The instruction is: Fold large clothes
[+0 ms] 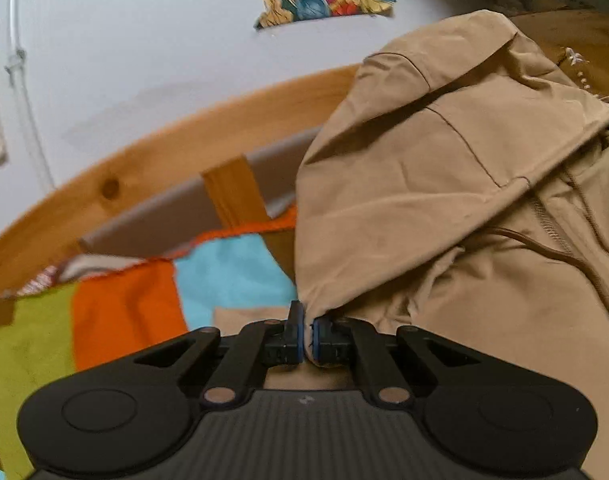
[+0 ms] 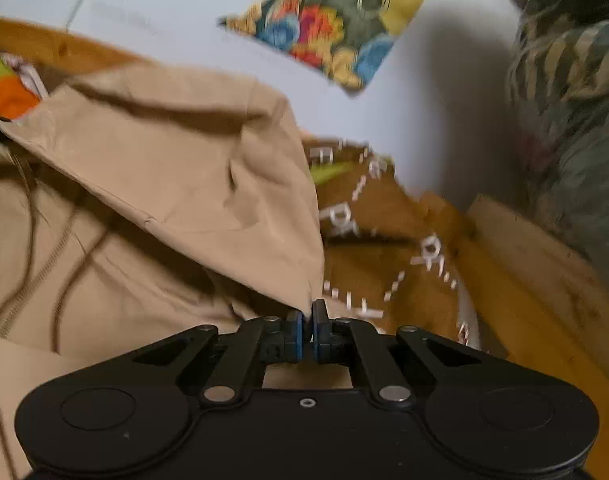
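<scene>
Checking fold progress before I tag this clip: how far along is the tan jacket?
Done: both grasps look made. The left gripper and right gripper are each shut on a corner of the tan jacket, lifting a flap over the zipper side.
In hand: that first fold, the flap still raised, not laid flat.
Left: setting the flap down and all further folds; the body still lies spread on the patchwork blanket.

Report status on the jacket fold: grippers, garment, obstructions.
Left gripper shut on tan jacket edge. Right gripper shut on the opposite corner. Flap lifted over jacket body. Nothing in the way on patchwork blanket.
</scene>
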A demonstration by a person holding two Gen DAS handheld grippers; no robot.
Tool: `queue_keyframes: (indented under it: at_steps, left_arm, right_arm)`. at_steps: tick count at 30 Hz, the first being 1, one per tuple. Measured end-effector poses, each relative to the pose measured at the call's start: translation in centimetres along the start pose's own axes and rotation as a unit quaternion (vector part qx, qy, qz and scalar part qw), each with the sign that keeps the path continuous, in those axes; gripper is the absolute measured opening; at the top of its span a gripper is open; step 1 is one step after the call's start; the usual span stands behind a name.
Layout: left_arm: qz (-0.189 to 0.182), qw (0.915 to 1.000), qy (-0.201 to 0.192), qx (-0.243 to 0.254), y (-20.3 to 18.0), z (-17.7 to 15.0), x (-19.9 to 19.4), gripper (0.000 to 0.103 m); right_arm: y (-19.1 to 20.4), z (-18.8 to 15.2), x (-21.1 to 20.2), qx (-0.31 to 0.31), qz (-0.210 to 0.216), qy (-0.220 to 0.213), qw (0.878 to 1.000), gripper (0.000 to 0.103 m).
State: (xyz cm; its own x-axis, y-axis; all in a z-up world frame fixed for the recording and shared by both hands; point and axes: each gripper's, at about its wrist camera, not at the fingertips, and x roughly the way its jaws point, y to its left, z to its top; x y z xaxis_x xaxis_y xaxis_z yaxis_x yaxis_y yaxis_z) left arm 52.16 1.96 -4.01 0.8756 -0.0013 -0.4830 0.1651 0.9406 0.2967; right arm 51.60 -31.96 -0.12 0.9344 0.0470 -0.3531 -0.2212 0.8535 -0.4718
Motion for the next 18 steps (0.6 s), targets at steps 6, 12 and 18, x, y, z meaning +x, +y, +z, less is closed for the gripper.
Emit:
queue_keyframes:
  at_steps: [6, 12, 18]
  left_arm:
    - [-0.069, 0.9896, -0.039, -0.120, 2.7, -1.0, -4.5, 0.068]
    - [-0.154, 0.9636, -0.077, -0.205, 4.5, -0.2, -7.3, 0.065]
    - [-0.280, 0.9244, -0.099, -0.239, 1.3, 4.5, -4.5, 0.046]
  right_arm:
    - [-1.4, 0.0, -0.7, 0.059, 0.024, 0.011, 0.998, 0.025]
    - [-3.5, 0.2, -5.1, 0.050, 0.113, -0.002, 0.992, 0.068]
    - [-5.4, 5.2, -4.4, 0.072, 0.137, -0.033, 0.987, 0.079]
